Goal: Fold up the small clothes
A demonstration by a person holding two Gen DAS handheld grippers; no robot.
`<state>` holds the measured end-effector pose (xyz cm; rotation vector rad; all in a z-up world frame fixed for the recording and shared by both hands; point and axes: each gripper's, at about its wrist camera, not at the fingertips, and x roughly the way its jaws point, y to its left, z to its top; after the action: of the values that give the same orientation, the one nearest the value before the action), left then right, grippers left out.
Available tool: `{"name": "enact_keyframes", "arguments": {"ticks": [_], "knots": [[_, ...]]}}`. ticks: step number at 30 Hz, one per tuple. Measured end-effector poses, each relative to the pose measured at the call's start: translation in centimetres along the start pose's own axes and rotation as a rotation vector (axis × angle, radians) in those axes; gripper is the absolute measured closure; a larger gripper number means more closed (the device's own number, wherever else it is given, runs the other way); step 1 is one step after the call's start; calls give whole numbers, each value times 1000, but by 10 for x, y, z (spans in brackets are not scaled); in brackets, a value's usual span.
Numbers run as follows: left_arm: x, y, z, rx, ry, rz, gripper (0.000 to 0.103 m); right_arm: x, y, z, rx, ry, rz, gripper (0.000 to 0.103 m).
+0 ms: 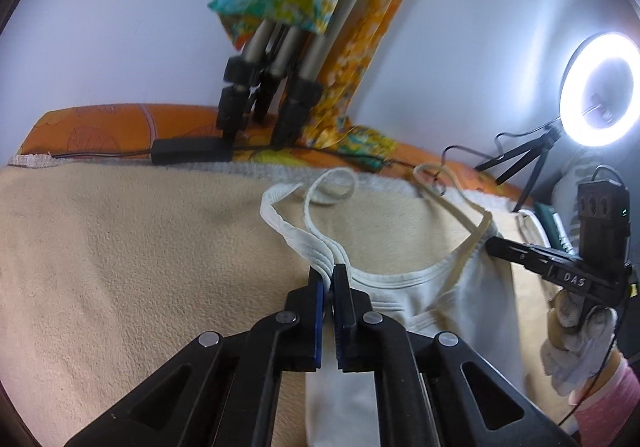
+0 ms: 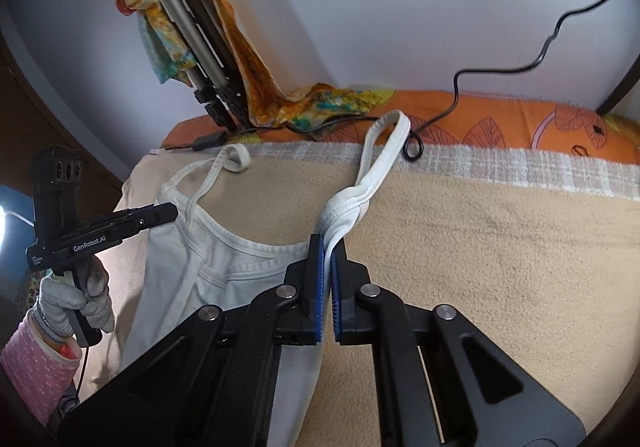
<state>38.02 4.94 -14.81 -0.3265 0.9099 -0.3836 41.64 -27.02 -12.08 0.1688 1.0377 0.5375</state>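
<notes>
A beige blanket [image 1: 120,267] covers the work surface, with an orange patterned sheet [image 2: 500,119] showing along its far edge under a pale wall. On the blanket lies the task's thing, a small white camisole [image 2: 224,271], its neckline toward the far edge and its two shoulder straps trailing toward the sheet.

The left gripper [image 1: 329,279] is clenched on the base of one strap [image 1: 296,235], the blue pads pressing the bunched white band between them. The right gripper [image 2: 327,251] is likewise clamped on the other strap [image 2: 374,175], whose loop lies across the blanket's far edge beside a black cable [image 2: 414,147]. Each gripper also shows in the other's view, held by a gloved hand [image 2: 76,303].

The step in hand looks like a two-corner pickup at the top of the garment. To do it well, both hands should probably lift evenly and keep the neckline taut between them, so the body hangs flat before it is laid over. The right strap should be drawn clear of the cable, which could snag it.
</notes>
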Motion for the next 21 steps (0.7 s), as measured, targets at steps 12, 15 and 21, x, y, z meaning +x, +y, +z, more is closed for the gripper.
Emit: {"name": "enact_keyframes", "arguments": {"ticks": [12,15,21], "knots": [[-51,-25,-10,12,-44,-58,102,-54,39,-7,-110,-64,-15,100],[-67,-32,-18,-6,-53,-86,102,-70,45,-16,-120,-77,-6,100],[-104,-52,-41,25,-71,-104,102,-109,68,-39,-164,-104,5,100]]}}
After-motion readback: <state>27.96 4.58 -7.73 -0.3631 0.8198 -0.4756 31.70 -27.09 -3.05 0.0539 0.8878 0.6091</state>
